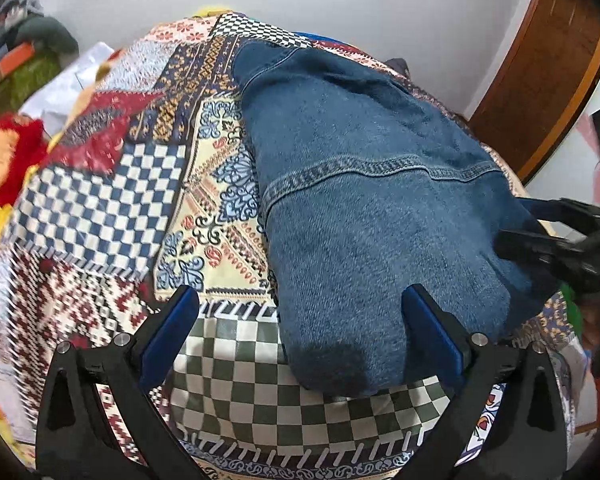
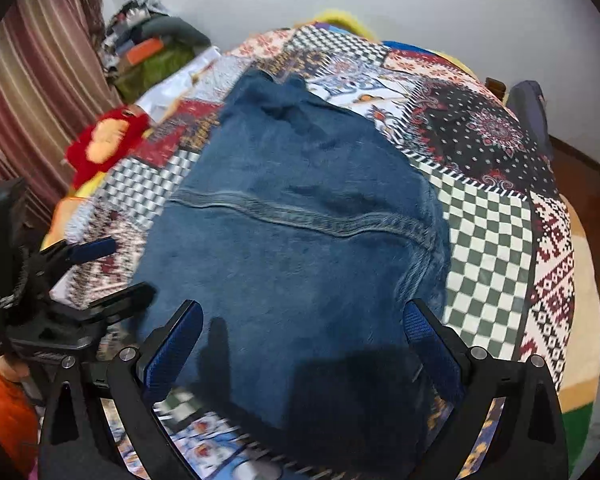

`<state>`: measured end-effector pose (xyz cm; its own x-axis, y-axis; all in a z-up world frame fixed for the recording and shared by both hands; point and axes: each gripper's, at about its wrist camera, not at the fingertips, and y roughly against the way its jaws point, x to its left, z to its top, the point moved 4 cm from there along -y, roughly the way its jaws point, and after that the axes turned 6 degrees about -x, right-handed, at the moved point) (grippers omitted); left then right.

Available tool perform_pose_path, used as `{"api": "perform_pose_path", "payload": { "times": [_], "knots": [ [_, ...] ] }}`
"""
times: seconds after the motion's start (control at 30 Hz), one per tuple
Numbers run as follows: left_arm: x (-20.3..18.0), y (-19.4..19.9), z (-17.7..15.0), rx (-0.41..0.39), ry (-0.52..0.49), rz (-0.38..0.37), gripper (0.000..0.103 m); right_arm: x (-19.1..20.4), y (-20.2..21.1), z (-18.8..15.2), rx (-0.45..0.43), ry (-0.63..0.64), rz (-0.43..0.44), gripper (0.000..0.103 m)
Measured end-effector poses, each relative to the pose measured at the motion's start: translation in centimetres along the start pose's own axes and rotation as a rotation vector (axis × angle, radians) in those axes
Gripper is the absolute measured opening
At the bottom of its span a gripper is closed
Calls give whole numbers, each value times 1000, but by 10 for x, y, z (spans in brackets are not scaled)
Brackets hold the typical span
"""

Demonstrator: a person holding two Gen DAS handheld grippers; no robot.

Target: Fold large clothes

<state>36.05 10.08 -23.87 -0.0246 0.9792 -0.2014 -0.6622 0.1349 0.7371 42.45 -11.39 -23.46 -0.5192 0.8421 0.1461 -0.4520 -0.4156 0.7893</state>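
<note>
A patchwork bedspread (image 1: 100, 200) covers the bed, and a folded blue denim garment (image 1: 360, 184) lies flat on it. The left tool (image 1: 300, 336) hangs over the garment's near left corner, jaws spread wide, gripping nothing. The right tool (image 2: 304, 344) hovers over its near edge, jaws likewise wide and empty.

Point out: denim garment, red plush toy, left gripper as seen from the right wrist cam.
denim garment (image 2: 300, 248), right wrist view, on the stitched seam across its middle.
red plush toy (image 2: 108, 140), right wrist view, on its orange patch.
left gripper (image 2: 114, 268), right wrist view, between its two open fingertips.
</note>
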Motion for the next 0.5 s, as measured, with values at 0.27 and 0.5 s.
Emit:
{"api": "perform_pose_path", "payload": {
  "times": [0.27, 0.5],
  "knots": [
    [7, 2, -8, 16, 22, -42, 103, -69, -13, -15, 58, -101, -78, 100],
    [7, 14, 9, 7, -31, 33, 103, -92, 20, -12, 23, -172, -62, 100]
  ]
}}
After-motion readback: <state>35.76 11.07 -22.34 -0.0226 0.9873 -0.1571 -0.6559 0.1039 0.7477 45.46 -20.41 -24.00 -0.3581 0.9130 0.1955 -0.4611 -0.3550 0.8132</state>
